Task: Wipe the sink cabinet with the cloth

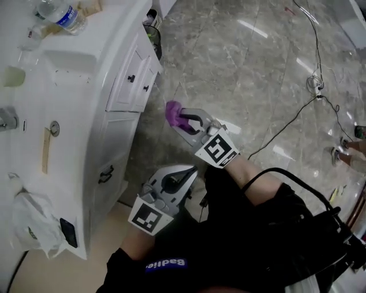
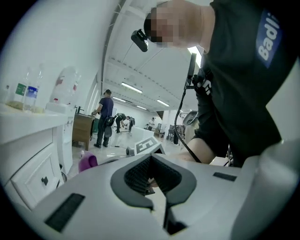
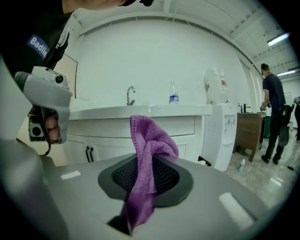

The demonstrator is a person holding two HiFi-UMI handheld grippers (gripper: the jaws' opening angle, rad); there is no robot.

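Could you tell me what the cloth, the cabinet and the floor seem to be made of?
Cloth: likely purple microfibre, fuzzy nap, limp folds.
Cabinet: white painted wood or board, smooth panelled doors; which is unclear.
Floor: polished grey marble or marble-look tile, veined, with glossy reflections.

Water bottle [image 1: 60, 14] noted at the far end | faucet [image 1: 7, 119] seen at left edge | white plastic bag [image 1: 31, 220] bunched just beside a dark flat device [image 1: 67, 232] | black cable [image 1: 297, 111] trailed over grey marble floor [image 1: 240, 68] | right gripper view: a person [image 3: 272, 112] seen standing by a wooden desk [image 3: 247, 129]
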